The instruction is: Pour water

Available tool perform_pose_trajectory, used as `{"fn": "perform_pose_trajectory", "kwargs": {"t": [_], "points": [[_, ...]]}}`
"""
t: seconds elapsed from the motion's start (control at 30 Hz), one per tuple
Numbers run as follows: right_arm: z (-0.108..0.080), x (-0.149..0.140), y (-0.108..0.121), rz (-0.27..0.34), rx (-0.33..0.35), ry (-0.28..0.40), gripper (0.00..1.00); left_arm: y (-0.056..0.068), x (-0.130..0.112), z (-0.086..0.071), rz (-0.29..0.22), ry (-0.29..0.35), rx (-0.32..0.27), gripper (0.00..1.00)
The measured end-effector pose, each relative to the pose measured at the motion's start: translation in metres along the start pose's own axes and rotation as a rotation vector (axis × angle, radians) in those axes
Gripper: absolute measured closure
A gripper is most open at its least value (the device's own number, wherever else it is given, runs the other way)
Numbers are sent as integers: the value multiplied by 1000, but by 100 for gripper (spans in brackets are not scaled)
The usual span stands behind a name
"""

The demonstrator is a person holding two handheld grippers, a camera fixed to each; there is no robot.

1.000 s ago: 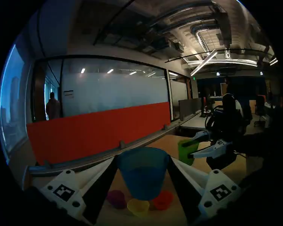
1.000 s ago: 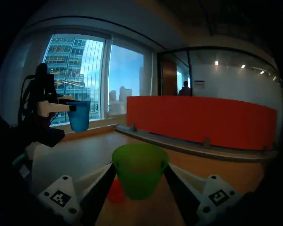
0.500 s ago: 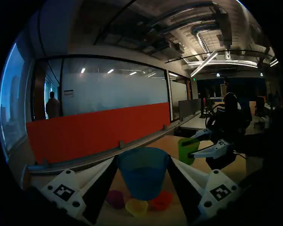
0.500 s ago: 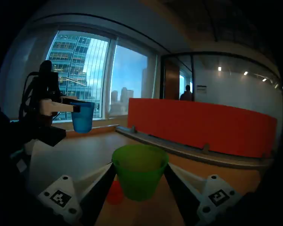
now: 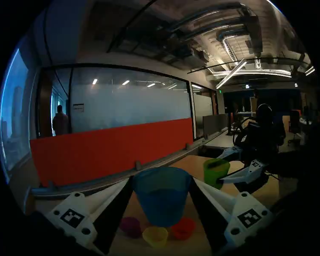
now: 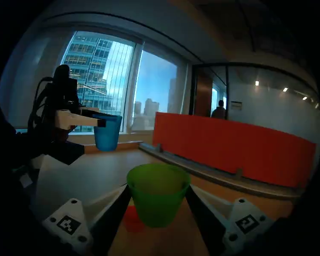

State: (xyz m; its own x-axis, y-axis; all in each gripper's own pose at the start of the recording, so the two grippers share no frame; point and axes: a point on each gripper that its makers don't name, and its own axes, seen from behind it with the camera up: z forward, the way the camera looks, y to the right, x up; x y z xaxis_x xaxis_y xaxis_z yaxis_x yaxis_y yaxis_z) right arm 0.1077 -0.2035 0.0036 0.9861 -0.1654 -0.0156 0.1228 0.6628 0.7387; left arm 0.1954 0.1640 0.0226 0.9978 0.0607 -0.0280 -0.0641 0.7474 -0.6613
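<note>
Fingers [image 5: 117, 209] of the left gripper [image 5: 161, 184] press on both sides of a translucent blue plastic cup [image 5: 162, 200], holding it upright in the air. The darker band in its lower half is water [image 5: 162, 211]. Below it, three small cups stand close together on the light wooden table [image 5: 194, 163]: a small purple cup [image 5: 130, 225], a small yellow cup [image 5: 155, 235] and a small red cup [image 5: 182, 227].

To the right and farther off, the right gripper [image 5: 222, 170] is clenched on a green plastic cup [image 5: 213, 170], which is also raised and upright, apart from the blue one. In the right gripper view the green cup sits between that gripper's two fingers with its mouth up. The left gripper holds the blue cup higher and off to the left there.

A long orange partition [image 5: 109, 147] runs along the table's far edge. Behind it is a frosted glass wall [image 5: 130, 102], with a person [image 5: 60, 121] standing at its left end. Tall windows [image 6: 117, 85] show high-rise buildings.
</note>
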Motion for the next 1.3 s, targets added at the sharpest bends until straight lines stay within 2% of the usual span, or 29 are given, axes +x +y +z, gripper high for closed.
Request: {"fn": "perform_pose_trajectory", "kwargs": {"t": [0.2,0.53,1.07,1.3], "points": [[3,4,-13,-1,32,7,10,-1,4,-2,22,5,6,11],[7,3,-40,-4,93,5,10,1,15,-6,87,10,14,11],[13,0,-71,11,170,6,10,6,46,-10,262,41,45,11],[16,-2,-83,15,195,7,11,8,53,-11,312,46,53,11]]}}
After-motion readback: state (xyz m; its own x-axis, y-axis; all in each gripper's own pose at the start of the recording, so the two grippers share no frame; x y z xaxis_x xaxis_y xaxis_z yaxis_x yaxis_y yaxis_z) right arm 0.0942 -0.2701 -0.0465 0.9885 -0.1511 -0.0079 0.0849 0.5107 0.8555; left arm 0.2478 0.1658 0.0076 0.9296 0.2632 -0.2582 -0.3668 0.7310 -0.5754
